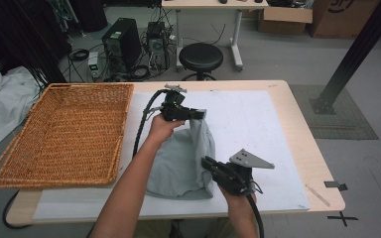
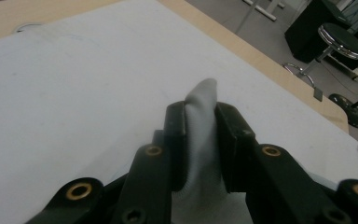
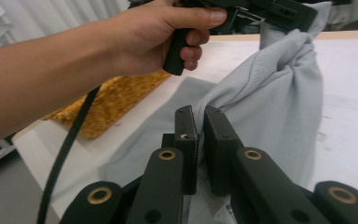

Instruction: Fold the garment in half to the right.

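A light grey cloth (image 1: pixel 183 158) lies on the white mat (image 1: pixel 258 124), partly lifted between both grippers. My left gripper (image 1: pixel 198 114) is shut on one bunched corner of the cloth (image 2: pixel 200 140) and holds it above the mat. My right gripper (image 1: pixel 207 162) is shut on another edge of the cloth (image 3: pixel 261 98) nearer the front. In the right gripper view the jaws pinch a thin fold, and the cloth stretches up to the left gripper (image 3: pixel 307 16) held by a hand (image 3: pixel 154 32).
A large wicker basket (image 1: pixel 64 134) lies on the left part of the table. The wooden table edge (image 1: pixel 307 134) runs at the right. A black stool (image 1: pixel 201 57), computer towers and cables stand on the floor beyond the table.
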Available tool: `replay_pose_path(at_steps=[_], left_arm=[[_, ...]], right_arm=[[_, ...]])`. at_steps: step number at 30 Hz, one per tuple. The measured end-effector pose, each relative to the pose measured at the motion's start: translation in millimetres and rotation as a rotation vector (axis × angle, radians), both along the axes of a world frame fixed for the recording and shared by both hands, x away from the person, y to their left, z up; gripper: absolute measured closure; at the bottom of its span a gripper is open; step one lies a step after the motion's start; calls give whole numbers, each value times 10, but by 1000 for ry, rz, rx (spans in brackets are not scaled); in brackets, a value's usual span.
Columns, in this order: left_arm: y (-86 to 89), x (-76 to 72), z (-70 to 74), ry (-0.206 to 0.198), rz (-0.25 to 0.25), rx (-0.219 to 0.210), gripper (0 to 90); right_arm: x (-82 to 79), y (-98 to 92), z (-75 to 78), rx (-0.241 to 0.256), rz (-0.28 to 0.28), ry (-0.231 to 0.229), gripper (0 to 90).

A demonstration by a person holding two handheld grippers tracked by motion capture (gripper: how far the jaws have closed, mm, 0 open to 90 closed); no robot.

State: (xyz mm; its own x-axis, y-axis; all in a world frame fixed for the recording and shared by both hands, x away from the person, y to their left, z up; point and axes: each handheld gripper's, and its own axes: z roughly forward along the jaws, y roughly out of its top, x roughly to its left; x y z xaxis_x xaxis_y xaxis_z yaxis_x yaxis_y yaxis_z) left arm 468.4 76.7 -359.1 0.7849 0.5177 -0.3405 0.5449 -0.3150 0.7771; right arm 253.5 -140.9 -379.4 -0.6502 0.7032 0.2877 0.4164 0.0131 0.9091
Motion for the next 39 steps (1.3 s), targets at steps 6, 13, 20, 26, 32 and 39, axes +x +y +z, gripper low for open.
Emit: replay_pose_path(at_steps=[6,13,20,26,32,39], left_arm=[[318,-72,-6,0,45,20,757],[588,-182,-22,-1,104,73,756],[733,-283,-79,8,158,128,757],[811,-325,-126,29,200,180,757],[833,-351,-153,42,229,222,752],[901,-362,-153,54,278,186,667]], right_arm=[[75,277,-12,1,70,12,850],[126,573,-46,-22,139,27,849],[174,831,-166,-16,190,64,849],[222,1024,-288,-18,215,106,849],[267,1187,-391,-49,230,138,847],[306,1302,-464,-68,242,165,839]])
